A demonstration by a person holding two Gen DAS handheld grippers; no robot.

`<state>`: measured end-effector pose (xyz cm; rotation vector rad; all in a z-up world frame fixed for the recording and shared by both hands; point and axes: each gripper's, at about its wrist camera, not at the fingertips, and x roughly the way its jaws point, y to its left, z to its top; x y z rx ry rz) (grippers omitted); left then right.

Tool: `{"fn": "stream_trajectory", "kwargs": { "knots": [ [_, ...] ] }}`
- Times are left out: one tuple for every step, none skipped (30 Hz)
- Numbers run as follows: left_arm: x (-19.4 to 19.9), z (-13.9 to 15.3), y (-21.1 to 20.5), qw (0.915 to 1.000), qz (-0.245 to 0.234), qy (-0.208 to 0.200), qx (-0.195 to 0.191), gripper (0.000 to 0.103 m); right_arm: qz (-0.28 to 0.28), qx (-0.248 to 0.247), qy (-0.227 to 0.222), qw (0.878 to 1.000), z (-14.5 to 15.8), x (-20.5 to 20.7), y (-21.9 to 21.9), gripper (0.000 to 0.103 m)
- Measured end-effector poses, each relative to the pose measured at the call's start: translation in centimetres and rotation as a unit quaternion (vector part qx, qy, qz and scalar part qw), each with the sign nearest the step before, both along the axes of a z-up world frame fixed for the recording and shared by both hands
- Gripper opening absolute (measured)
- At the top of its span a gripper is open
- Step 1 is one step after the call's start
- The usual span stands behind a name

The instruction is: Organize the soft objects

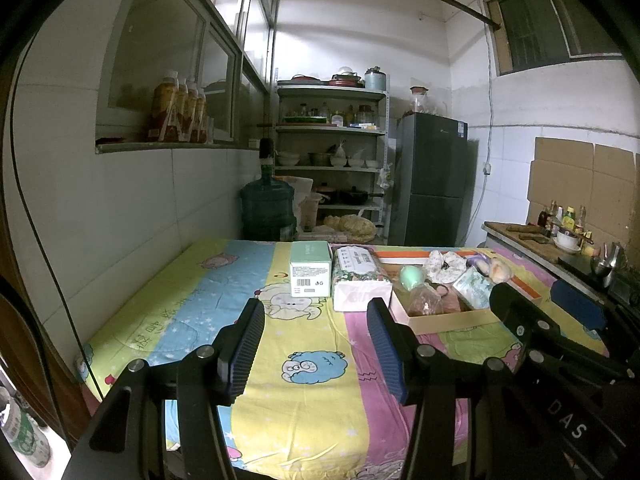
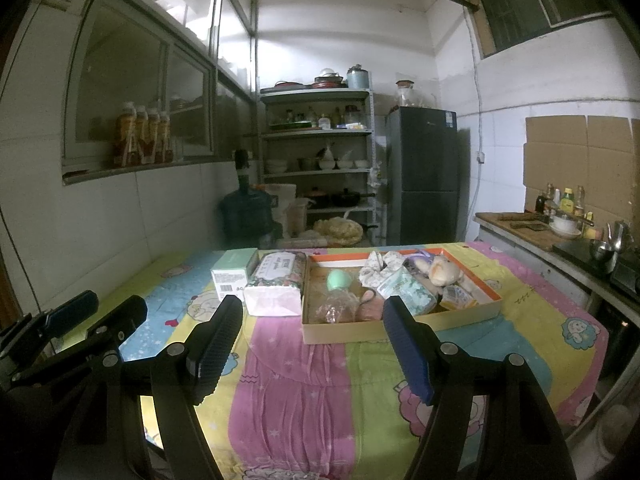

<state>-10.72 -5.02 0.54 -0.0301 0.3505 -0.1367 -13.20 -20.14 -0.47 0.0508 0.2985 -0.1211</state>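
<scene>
Left gripper (image 1: 316, 344) and right gripper (image 2: 310, 346): jaws apart, empty, above striped cartoon tablecloth (image 2: 296, 384). Soft items, including tan plush toy (image 2: 442, 270) and mint egg-shaped sponge (image 2: 338, 280), lie inside shallow orange-rimmed cardboard tray (image 2: 360, 334). Floral tissue pack (image 2: 276, 286) just beside tray. Stage ambiguous: sorting pending or complete.

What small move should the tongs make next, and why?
Probably ease the right tongs toward the tray: right and left tongs hang open short of it, soft things sit heaped inside. Whether that heap is sorted or waiting, I cannot tell.
</scene>
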Motion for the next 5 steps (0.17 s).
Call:
{"fn": "stream_trajectory", "kwargs": {
  "knots": [
    [0.02,0.00,0.01,1.0000,0.000,0.000,-0.001,0.053,0.000,0.000,0.000,1.000,-0.03,0.00,0.00,0.074],
    [0.07,-0.03,-0.06,1.0000,0.000,-0.001,-0.001,0.053,0.000,0.000,0.000,1.000,0.00,0.00,-0.01,0.074],
    [0.11,-0.06,-0.08,1.0000,0.000,0.000,-0.002,0.053,0.000,0.000,0.000,1.000,-0.01,0.00,0.00,0.074],
    [0.15,-0.11,-0.15,1.0000,0.000,0.000,-0.002,0.053,0.000,0.000,0.000,1.000,-0.02,0.00,0.00,0.074],
    [0.20,-0.13,-0.14,1.0000,0.000,0.000,-0.003,0.053,0.000,0.000,0.000,1.000,-0.01,0.00,0.00,0.074]
  ]
}}
